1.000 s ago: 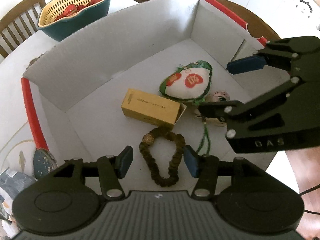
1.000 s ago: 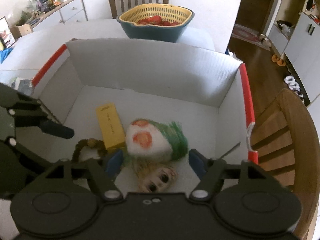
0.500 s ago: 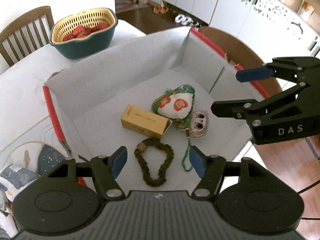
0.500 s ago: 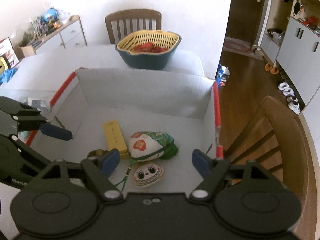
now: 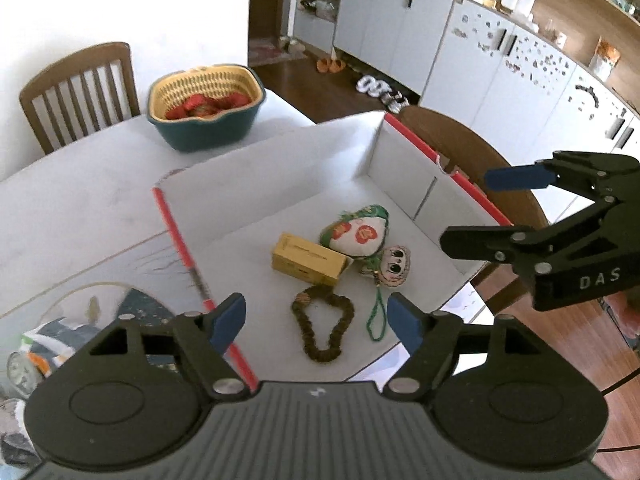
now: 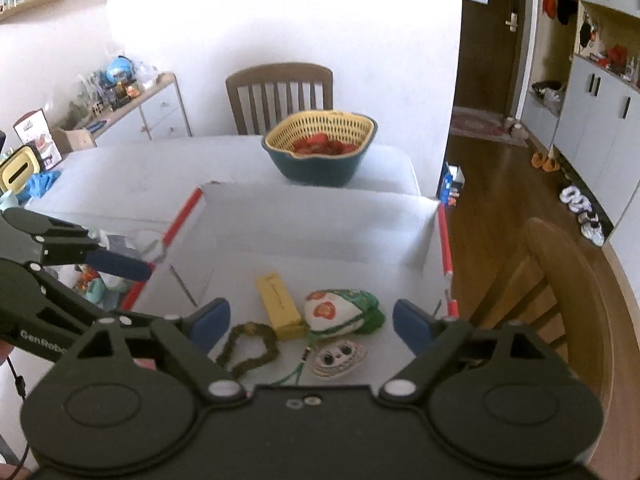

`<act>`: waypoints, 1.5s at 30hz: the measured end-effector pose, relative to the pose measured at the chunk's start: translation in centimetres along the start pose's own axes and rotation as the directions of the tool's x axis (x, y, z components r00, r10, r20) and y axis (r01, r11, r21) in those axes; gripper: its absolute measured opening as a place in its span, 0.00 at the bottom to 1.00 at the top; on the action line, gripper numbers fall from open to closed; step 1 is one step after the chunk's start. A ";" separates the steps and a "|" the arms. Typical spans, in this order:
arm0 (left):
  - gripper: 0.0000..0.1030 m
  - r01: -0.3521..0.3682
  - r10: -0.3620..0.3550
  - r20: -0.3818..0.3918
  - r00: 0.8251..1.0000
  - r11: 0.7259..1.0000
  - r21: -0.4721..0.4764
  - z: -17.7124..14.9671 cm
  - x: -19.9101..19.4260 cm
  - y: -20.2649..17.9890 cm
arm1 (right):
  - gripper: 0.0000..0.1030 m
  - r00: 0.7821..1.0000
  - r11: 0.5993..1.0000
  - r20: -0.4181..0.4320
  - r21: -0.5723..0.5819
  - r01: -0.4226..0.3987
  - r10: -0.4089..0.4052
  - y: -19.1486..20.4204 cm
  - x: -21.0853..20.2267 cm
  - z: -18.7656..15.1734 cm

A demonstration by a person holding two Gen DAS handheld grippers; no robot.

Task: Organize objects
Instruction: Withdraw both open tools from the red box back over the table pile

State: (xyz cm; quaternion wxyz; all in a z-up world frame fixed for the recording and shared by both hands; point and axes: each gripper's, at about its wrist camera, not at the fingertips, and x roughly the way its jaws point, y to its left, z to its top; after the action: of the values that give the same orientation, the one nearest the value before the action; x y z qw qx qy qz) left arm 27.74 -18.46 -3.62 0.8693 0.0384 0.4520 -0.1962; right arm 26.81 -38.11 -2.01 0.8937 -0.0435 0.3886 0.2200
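A white cardboard box [image 5: 280, 168] [image 6: 320, 224] with red edges stands open on the table. On its floor lie a yellow carton [image 5: 308, 260] [image 6: 279, 300], a green and white pouch [image 5: 356, 234] [image 6: 336, 312], a cartoon-face charm [image 5: 394, 264] [image 6: 338, 358] on a green cord, and a brown bead loop [image 5: 324, 328] [image 6: 250, 348]. My left gripper [image 5: 316, 322] [image 6: 160, 294] hangs well above the box's near left corner, its jaws opening with nothing between them. My right gripper [image 6: 311, 322] [image 5: 480, 208] hovers over the box's right side, jaws also opening and empty.
A teal and yellow basket [image 5: 204, 108] [image 6: 320, 148] of red items sits beyond the box. Wooden chairs stand at the far side [image 6: 280, 88] and right side [image 6: 560, 300] of the table. Small clutter [image 5: 36, 344] lies left of the box.
Both grippers have risen and drawn back from the box, and their jaws have spread wider. The four objects on the box floor have stayed where they were.
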 end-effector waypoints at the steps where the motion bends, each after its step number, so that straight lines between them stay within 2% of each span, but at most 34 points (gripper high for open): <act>1: 0.76 -0.003 0.003 0.005 1.000 1.000 -0.002 -0.1 -0.3 0.2 | 0.88 1.000 1.000 0.007 -0.002 -0.002 0.002 0.3 -0.3 0.0; 4: 0.78 -0.005 0.006 0.019 1.000 1.000 -0.019 -0.8 -1.3 1.1 | 0.94 1.000 1.000 0.019 -0.004 -0.013 0.013 1.4 -0.8 0.0; 6: 0.83 -0.007 0.007 0.022 1.000 1.000 -0.028 -1.3 -1.9 1.7 | 0.97 0.999 1.000 0.033 -0.008 -0.019 0.020 2.3 -1.0 0.1; 8: 0.83 -0.016 0.017 0.024 1.000 0.999 -0.034 -1.8 -2.3 2.2 | 0.99 0.999 0.999 0.046 -0.020 -0.028 0.028 3.3 -1.2 0.2; 19: 0.84 -0.024 0.032 0.059 0.998 0.992 -0.122 -5.9 -5.7 8.2 | 0.99 0.995 0.998 0.083 -0.021 -0.058 0.059 9.2 -0.9 0.5; 24: 0.98 -0.061 0.075 0.088 0.993 0.987 -0.150 -8.2 -7.5 11.5 | 0.99 0.995 0.998 0.070 -0.026 -0.064 0.065 12.4 -0.2 0.5; 29: 0.99 -0.087 0.106 0.089 0.990 0.977 -0.196 -10.9 -9.0 15.6 | 0.99 0.997 0.997 0.051 -0.042 -0.062 0.064 15.8 0.8 0.4; 34: 0.99 -0.068 0.092 0.083 0.992 0.964 -0.259 -13.8 -10.2 19.2 | 0.99 0.998 0.998 0.033 -0.048 -0.052 0.053 18.9 1.9 0.4; 45: 1.00 -0.163 0.184 0.109 0.977 0.970 -0.181 -18.1 -11.0 23.7 | 0.99 0.999 0.998 -0.007 -0.035 -0.052 0.052 23.3 5.6 1.1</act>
State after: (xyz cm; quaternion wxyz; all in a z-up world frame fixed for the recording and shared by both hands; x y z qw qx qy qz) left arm 16.99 11.19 -8.08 0.9098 -0.0091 0.4067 -0.0818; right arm 20.95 -14.87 -3.12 0.8855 -0.0498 0.3884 0.2500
